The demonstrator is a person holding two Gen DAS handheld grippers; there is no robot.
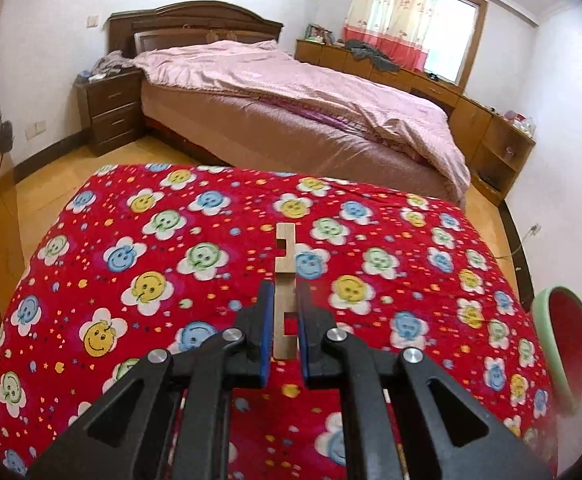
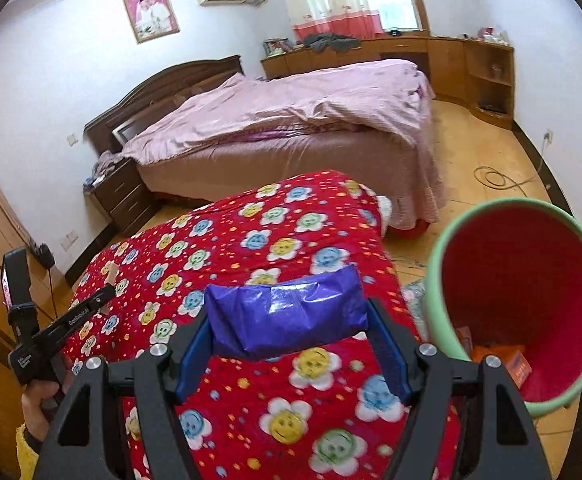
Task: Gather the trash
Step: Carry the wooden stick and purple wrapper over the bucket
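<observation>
A pale notched wooden strip [image 1: 285,248] sticks out forward from my left gripper [image 1: 285,286], which is shut on its lower part above the red flower-print cloth [image 1: 151,240]. My right gripper [image 2: 289,316] is shut on a shiny purple packet [image 2: 283,308], its blue pads pressed against both ends, held above the cloth [image 2: 291,400]. Just right of it a bin with a green rim [image 2: 435,280] and red inside tilts toward me, with orange packets [image 2: 507,360] at its bottom. The right wrist view also shows the left gripper [image 2: 105,296] at far left, held by a hand [image 2: 39,400].
The bin [image 1: 559,320] shows at the right edge of the left wrist view. Beyond the cloth-covered table stands a bed with a pink cover [image 2: 291,120], a dark nightstand [image 2: 123,196], and wooden cabinets [image 2: 471,64]. A cable [image 2: 499,180] coils on the wood floor.
</observation>
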